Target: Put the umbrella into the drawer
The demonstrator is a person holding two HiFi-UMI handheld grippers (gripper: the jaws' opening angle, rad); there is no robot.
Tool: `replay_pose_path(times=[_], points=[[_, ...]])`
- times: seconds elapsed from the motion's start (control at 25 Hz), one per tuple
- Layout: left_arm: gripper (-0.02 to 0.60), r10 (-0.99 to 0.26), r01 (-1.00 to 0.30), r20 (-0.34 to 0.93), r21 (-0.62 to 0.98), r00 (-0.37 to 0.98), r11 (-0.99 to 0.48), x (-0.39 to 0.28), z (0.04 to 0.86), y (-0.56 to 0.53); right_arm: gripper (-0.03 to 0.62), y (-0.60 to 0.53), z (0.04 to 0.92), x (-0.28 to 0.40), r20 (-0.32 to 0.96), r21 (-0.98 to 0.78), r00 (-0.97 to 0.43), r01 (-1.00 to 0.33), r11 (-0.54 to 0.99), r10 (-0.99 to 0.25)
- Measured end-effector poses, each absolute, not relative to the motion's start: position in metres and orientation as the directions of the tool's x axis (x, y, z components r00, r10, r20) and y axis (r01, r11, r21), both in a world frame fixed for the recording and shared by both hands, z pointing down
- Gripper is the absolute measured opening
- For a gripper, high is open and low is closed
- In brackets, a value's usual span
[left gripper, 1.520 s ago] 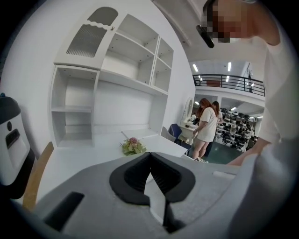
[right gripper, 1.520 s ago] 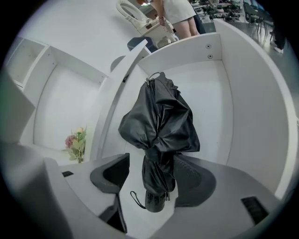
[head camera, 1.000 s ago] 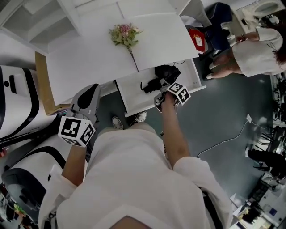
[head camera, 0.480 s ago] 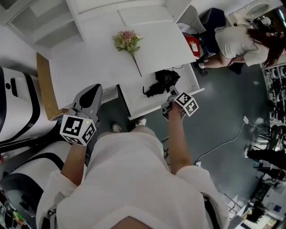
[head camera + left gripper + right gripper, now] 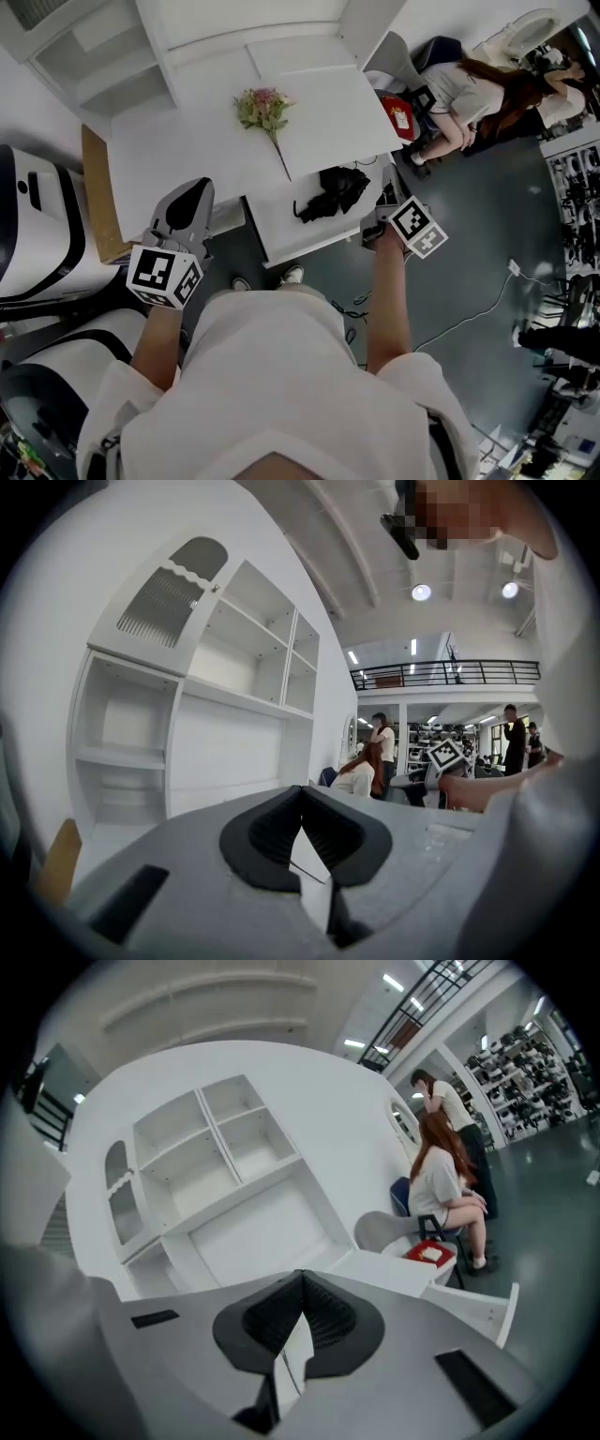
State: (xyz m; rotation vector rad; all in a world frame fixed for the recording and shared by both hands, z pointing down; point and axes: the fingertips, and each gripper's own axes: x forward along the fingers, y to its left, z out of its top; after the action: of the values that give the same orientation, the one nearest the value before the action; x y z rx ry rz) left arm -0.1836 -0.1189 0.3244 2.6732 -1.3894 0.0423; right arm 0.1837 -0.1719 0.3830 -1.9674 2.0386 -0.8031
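The black umbrella (image 5: 330,192) lies folded in the open white drawer (image 5: 277,232) below the white tabletop (image 5: 187,141); nothing grips it. My right gripper (image 5: 370,228) hovers off the drawer's right front corner, apart from the umbrella, and carries its marker cube. In the right gripper view its jaws (image 5: 302,1277) are shut with nothing between them, and the umbrella is out of sight. My left gripper (image 5: 192,190) hangs left of the drawer by the table's front edge. Its jaws (image 5: 302,791) also meet and hold nothing.
A bunch of flowers (image 5: 262,103) lies on the tabletop. White shelves (image 5: 216,1147) rise behind the table. A person (image 5: 469,75) sits on a chair at the far right beside a red item (image 5: 398,117). A white-and-black machine (image 5: 28,225) stands at the left; a cable (image 5: 469,300) crosses the dark floor.
My right gripper drew back from the umbrella, out of the drawer to its right front corner. The umbrella stayed in the drawer. The left gripper barely shifted.
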Motion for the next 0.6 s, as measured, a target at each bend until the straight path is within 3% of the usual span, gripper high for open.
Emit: replay_pose_path(times=[0.24,0.6], points=[[0.014,-0.838,-0.837,0.029,0.081,0.544,-0.541,-0.177,0.298,-0.126,-0.002,-0.169,0.303,0.180,0.071,-0.382,-0.153,-0.917,0.115,-0.986],[0.014,-0.859,-0.858,0.006,0.055,0.511,-0.510,-0.164,0.278,-0.127,0.000,-0.140,0.228,0.187,-0.088,-0.214,-0.182,-0.957,0.197,-0.979]])
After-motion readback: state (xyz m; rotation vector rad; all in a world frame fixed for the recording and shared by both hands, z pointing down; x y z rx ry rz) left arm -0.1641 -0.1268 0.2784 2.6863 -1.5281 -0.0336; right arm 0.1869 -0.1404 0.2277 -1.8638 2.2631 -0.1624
